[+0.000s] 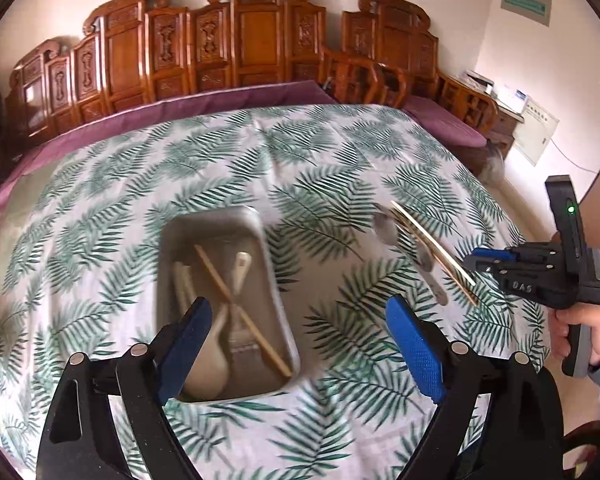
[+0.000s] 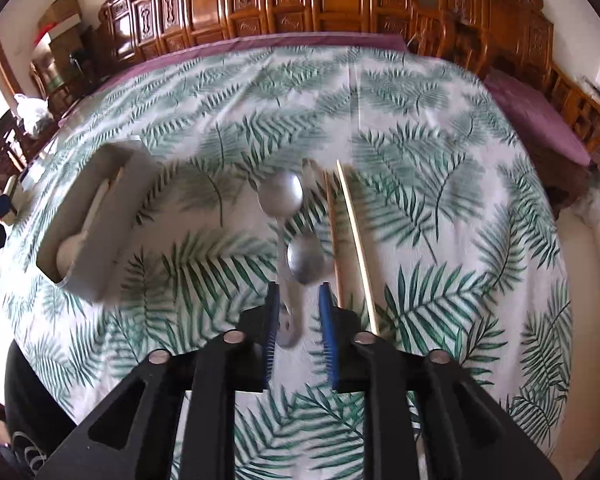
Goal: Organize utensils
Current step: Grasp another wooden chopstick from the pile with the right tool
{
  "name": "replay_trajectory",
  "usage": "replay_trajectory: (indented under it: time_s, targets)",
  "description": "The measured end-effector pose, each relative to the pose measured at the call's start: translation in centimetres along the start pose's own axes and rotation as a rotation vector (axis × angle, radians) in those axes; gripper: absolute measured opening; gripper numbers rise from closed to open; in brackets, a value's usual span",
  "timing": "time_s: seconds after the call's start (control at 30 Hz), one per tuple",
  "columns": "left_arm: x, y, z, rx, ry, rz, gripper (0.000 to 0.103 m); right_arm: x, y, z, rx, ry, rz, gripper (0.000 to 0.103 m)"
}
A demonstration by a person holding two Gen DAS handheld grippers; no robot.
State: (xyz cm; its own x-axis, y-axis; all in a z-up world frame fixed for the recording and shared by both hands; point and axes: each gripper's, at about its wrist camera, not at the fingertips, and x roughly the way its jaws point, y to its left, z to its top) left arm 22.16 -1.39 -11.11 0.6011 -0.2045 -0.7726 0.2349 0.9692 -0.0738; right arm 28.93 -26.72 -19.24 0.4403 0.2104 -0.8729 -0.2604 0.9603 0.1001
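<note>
Two metal spoons (image 2: 296,232), two chopsticks (image 2: 356,240) on cloth, left hand-held gripper (image 1: 300,344) spread wide, right hand-held gripper (image 2: 299,320) narrowly parted.

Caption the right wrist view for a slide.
Right gripper open above two spoons beside chopsticks, tray at left.
</note>
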Motion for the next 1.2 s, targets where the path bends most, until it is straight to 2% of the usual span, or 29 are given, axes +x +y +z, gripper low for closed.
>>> replay_trajectory:
  time_s: [0.23,0.47,0.6,0.67,0.77,0.83,0.93,1.1,1.2]
  targets:
    - [2.2,-3.1,-0.7,0.048,0.04,-0.024,0.086,3.0,-1.6,-1.9,-0.004,0.059,-0.016,0.022]
    - [3.8,-4.9,-1.3,0.072,0.082,-0.032,0.086,5.4,-2.1,-1.3,-0.022,0.086,-0.029,0.022]
    - [4.5,-5.7,-1.6,0.082,0.101,-0.031,0.086,6.0,-2.0,-0.9,-0.034,0.078,-0.062,0.015]
    - [4.9,-6.1,-1.8,0.085,0.109,-0.031,0.086,6.1,-2.2,-0.9,-0.034,0.069,-0.065,0.006]
    - [5.7,-6.7,-2.0,0.093,0.125,-0.039,0.086,6.0,-2.3,-1.2,-0.045,0.056,-0.058,0.006]
    - [6.1,-7.2,-2.1,0.104,0.126,-0.049,0.086,5.0,-2.5,-1.7,-0.037,0.015,-0.077,0.006]
    - [6.8,-7.9,-2.0,0.11,0.13,-0.059,0.086,3.6,-3.0,-2.7,0.014,0.003,-0.015,0.006]
    - [8.9,-9.6,-1.7,0.119,0.145,-0.077,0.086,1.9,-3.4,-4.2,0.063,-0.02,0.018,0.006]
    - [10.1,-10.5,-1.1,0.126,0.14,-0.061,0.086,1.4,-3.3,-5.1,0.06,-0.02,0.019,0.006]
